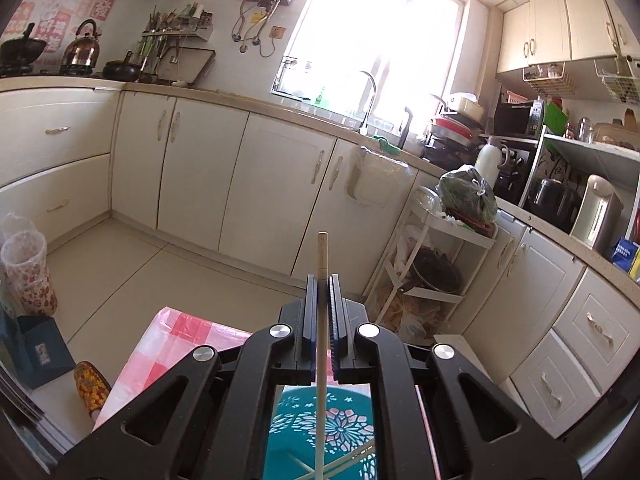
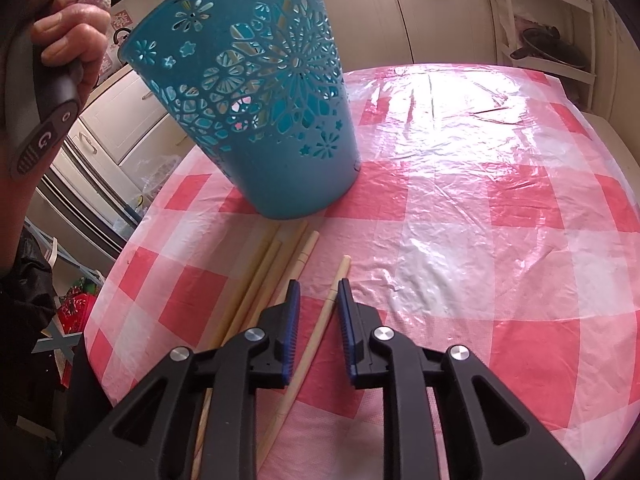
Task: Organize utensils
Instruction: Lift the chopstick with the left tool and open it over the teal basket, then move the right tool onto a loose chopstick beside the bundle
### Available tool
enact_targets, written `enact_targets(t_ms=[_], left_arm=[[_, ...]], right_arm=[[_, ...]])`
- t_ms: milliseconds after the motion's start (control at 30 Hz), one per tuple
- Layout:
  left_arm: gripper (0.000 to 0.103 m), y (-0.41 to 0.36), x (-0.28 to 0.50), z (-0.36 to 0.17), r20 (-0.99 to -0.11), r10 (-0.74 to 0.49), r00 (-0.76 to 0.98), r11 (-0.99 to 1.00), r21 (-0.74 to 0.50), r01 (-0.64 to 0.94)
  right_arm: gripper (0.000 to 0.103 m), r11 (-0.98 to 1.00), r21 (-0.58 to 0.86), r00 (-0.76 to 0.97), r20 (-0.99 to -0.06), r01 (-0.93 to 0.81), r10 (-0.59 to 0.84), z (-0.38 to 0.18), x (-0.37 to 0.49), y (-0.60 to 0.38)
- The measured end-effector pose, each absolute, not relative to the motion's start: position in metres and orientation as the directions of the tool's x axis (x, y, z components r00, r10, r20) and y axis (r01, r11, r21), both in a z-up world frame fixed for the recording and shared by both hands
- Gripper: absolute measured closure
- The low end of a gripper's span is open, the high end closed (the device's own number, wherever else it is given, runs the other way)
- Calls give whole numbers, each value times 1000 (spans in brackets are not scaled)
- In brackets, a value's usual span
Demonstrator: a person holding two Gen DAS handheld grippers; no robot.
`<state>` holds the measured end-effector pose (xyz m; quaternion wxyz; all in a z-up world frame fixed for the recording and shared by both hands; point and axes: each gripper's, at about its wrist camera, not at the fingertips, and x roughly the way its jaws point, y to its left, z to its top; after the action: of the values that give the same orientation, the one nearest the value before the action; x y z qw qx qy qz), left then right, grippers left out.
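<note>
My left gripper (image 1: 323, 280) is shut on a pale wooden chopstick (image 1: 322, 252) and holds it upright over the teal cut-out basket (image 1: 320, 432), where other chopsticks (image 1: 352, 458) lie inside. In the right wrist view the teal basket (image 2: 256, 100) stands on the pink checked tablecloth (image 2: 460, 220). My right gripper (image 2: 318, 284) is open, low over the table, with a single chopstick (image 2: 320, 320) lying between its fingers. Several more chopsticks (image 2: 272, 272) lie side by side just to its left, reaching the basket's base.
A hand holding the left gripper's handle (image 2: 60, 80) shows at upper left. Kitchen cabinets (image 1: 240, 184), a sink under a bright window (image 1: 372, 100) and a white rack with pans (image 1: 436, 268) surround the table. The table edge (image 2: 120, 280) falls off at left.
</note>
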<state>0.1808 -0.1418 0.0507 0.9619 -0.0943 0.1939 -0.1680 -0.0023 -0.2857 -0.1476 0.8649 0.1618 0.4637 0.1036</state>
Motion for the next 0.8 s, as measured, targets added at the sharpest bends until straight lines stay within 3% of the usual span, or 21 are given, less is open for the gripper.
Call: enact_targets(t_ms=[233, 300, 367, 433, 533, 633, 800], left_arm=[[95, -145, 150, 31, -391, -334, 858, 942, -99, 321], [81, -137, 138, 27, -404, -320, 857, 946, -81, 315], [47, -125, 122, 24, -397, -280, 874, 959, -69, 276], [34, -108, 104, 22, -378, -232, 896, 972, -63, 225], [23, -79, 82, 13, -373, -164, 913, 986, -78, 145], [18, -50, 68, -10, -403, -88, 911, 994, -98, 53], [18, -20, 81, -60, -548, -59, 834, 992, -127, -13]], right_arm=[[83, 927, 375, 549, -769, -28, 328, -148, -2, -285], [83, 926, 375, 549, -768, -28, 328, -148, -2, -285], [83, 926, 375, 550, -768, -29, 328, -148, -3, -285], [83, 926, 375, 550, -768, -29, 328, -148, -3, -285], [83, 928, 373, 552, -768, -28, 325, -148, -3, -284], [82, 928, 372, 554, -766, -29, 325, -148, -4, -284], [82, 935, 352, 559, -770, -30, 308, -148, -4, -283]])
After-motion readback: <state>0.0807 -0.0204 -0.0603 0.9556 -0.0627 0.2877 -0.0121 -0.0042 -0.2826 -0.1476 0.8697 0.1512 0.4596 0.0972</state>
